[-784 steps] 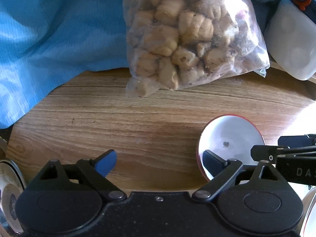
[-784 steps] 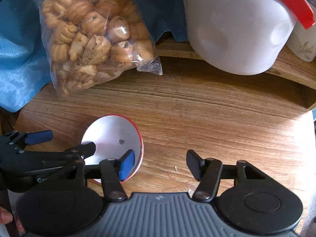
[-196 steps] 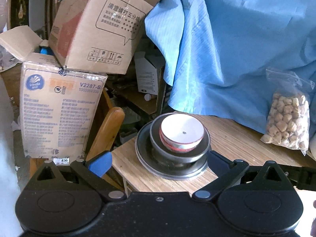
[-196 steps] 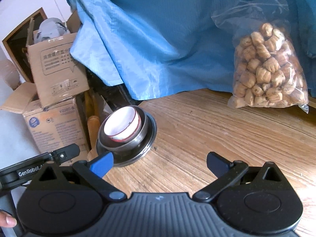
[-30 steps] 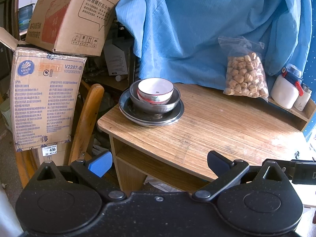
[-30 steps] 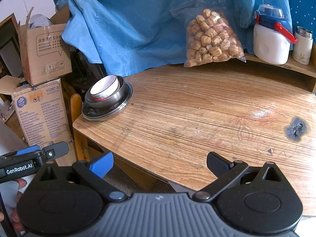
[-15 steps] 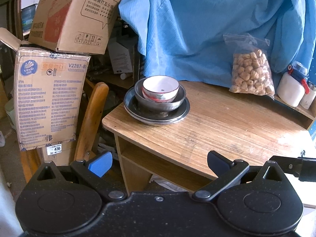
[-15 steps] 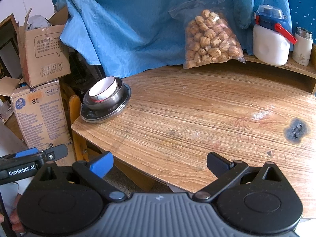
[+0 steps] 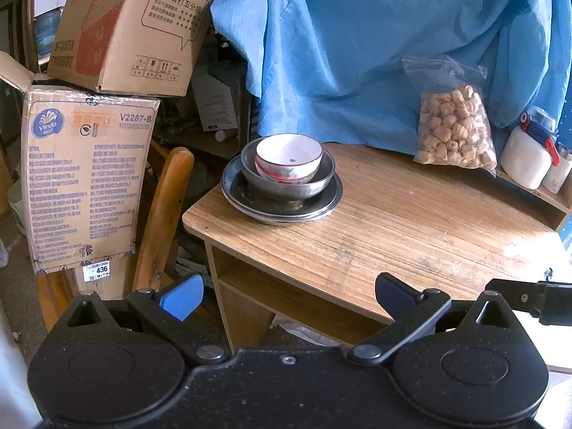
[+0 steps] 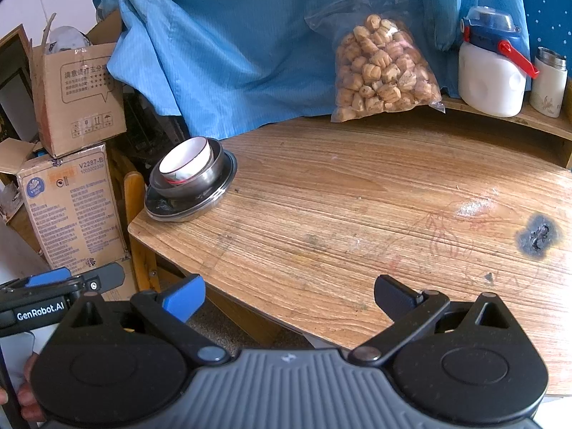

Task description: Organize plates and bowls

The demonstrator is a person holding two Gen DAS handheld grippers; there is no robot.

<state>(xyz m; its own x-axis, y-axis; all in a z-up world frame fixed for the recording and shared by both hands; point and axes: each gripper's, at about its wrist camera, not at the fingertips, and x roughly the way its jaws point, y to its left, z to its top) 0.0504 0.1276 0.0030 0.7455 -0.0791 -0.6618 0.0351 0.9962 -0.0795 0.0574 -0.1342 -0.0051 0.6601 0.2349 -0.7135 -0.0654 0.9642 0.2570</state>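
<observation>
A white bowl with a red rim (image 9: 289, 155) (image 10: 186, 159) sits nested in a steel bowl (image 9: 289, 184) (image 10: 200, 178), which stands on a steel plate (image 9: 321, 203) (image 10: 189, 207) at the far left corner of the wooden table (image 9: 411, 221) (image 10: 357, 207). My left gripper (image 9: 287, 293) is open and empty, held off the table's near edge, well back from the stack. My right gripper (image 10: 289, 295) is open and empty over the table's near edge. The left gripper's body also shows in the right wrist view (image 10: 53, 296).
A bag of snacks (image 9: 454, 128) (image 10: 382, 68) leans on blue cloth (image 9: 375, 43) at the back. A white jug (image 10: 489, 71) and a flask (image 10: 548, 85) stand on a raised shelf at the right. Cardboard boxes (image 9: 85, 178) and a wooden chair (image 9: 161, 214) stand left of the table.
Both grippers have drawn slightly back and shifted; the stack sits a little further right in the left wrist view. Nothing on the table has moved.
</observation>
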